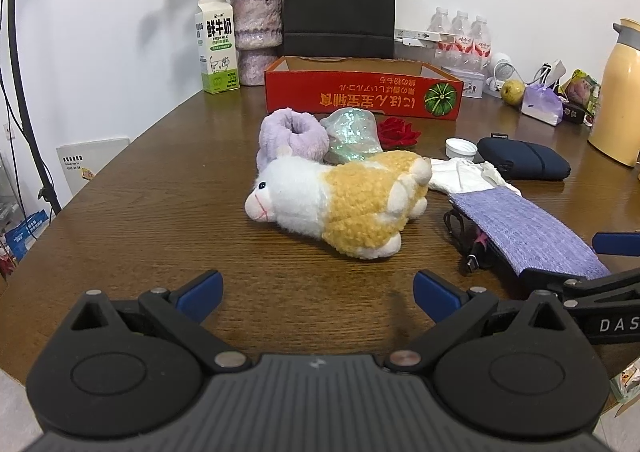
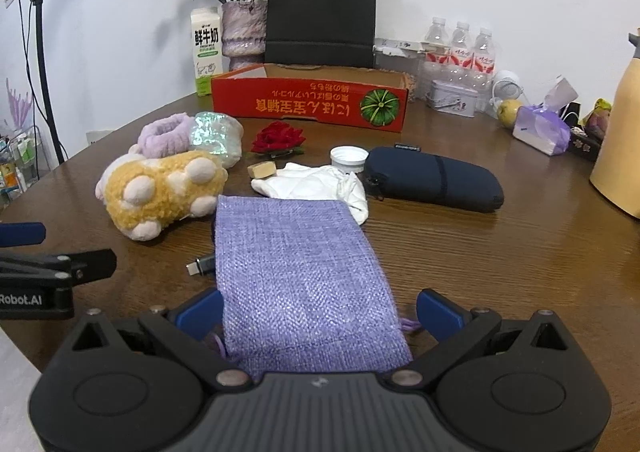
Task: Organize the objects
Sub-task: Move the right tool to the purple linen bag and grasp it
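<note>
Black gripper [image 1: 318,294], blue pads [image 1: 200,294], silver rivets

Left hand-held gripper [image 1: 318,292] spread wide, right hand-held gripper [image 2: 320,312] spread wide, both low

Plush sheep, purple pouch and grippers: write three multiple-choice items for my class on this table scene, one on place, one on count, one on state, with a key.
1. Where does the red rose lie?
A. Inside the red box
B. On the table in front of the red box
C. In the vase

2. How many water bottles stand by the wall?
A. Three
B. One
C. Six

3. How is the right gripper?
A. Shut on the plush sheep
B. Open, the purple pouch lying between its fingers
C. Shut on the white cap

Key: 1 B, the rose rests on bare wood before the box. 2 A, three capped bottles show side by side. 3 B, the blue fingers stand wide apart at the pouch's sides.
</note>
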Demonstrator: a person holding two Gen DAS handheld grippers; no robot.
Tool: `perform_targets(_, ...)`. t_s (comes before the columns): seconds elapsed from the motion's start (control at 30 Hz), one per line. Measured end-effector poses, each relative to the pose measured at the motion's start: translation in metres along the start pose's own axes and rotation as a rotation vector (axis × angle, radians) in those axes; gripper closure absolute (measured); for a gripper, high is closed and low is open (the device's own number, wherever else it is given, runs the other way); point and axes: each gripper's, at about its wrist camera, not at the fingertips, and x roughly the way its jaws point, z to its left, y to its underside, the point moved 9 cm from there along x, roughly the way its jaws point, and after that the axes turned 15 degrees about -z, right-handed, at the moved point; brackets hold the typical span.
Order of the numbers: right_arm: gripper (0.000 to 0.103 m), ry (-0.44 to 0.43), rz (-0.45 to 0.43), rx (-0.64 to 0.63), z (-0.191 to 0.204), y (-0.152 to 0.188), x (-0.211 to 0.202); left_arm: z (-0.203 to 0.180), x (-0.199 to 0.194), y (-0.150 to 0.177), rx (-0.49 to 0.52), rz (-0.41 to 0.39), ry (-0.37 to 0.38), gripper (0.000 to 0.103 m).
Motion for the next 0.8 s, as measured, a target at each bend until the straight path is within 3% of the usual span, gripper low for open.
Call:
perform_targets(0.3,0.0,-0.019,0.039,0.013,0.001,0.004,0.014,0.005,0.007,-0.002,-0.008,0.011,-0.003,0.0)
perform_targets(0.73,0.0,-0.061,0.004,0.001,-0.004,0.004,0.016,0.005,0.009,0.0,-0.013,0.022,0.005,0.0)
perform_targets(0.8,0.006,-0.077,-0.008,0.004,-0.002,0.002,0.013,0.005,0.009,0.0,-0.013,0.022,0.004,0.0)
